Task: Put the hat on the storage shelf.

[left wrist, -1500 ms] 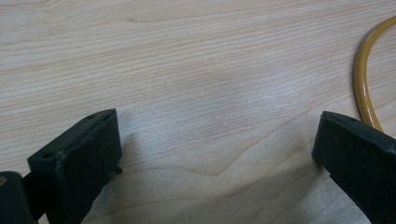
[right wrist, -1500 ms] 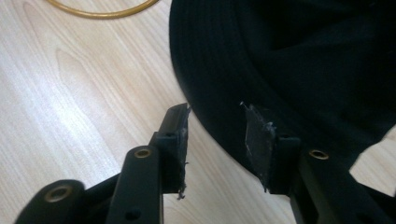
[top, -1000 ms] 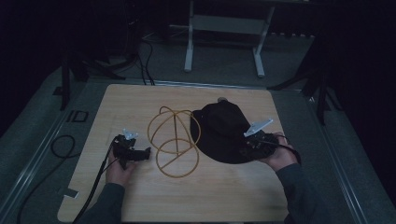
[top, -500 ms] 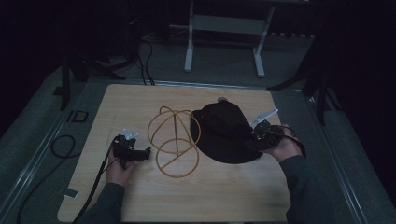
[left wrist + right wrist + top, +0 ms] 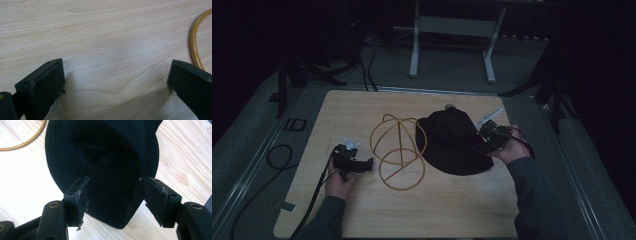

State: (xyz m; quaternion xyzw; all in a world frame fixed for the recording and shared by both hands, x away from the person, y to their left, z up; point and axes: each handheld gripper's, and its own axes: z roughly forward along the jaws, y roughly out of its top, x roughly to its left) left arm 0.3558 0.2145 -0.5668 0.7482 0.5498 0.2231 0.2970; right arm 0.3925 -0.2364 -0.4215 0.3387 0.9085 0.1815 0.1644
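Observation:
A black brimmed hat (image 5: 452,140) lies on the wooden table (image 5: 362,107), right of centre. My right gripper (image 5: 480,142) is at its right brim. In the right gripper view its jaws press on both sides of a bunched fold of the hat (image 5: 112,157), and the right gripper (image 5: 113,195) is shut on it. A gold wire stand (image 5: 398,150) of looped hoops sits left of the hat. My left gripper (image 5: 368,163) rests low on the table just left of the stand, open, with bare wood between its jaws (image 5: 115,82). The gold hoop (image 5: 193,45) curves past its right jaw.
A black cable (image 5: 319,182) trails from the left gripper over the table's left edge to the floor. Metal table legs (image 5: 414,45) stand on the floor beyond the far edge. A small round object (image 5: 450,106) sits behind the hat.
My right hand has moved up along the hat's right side from its lower right brim, and the brim there now looks pushed in. The left gripper has stayed put.

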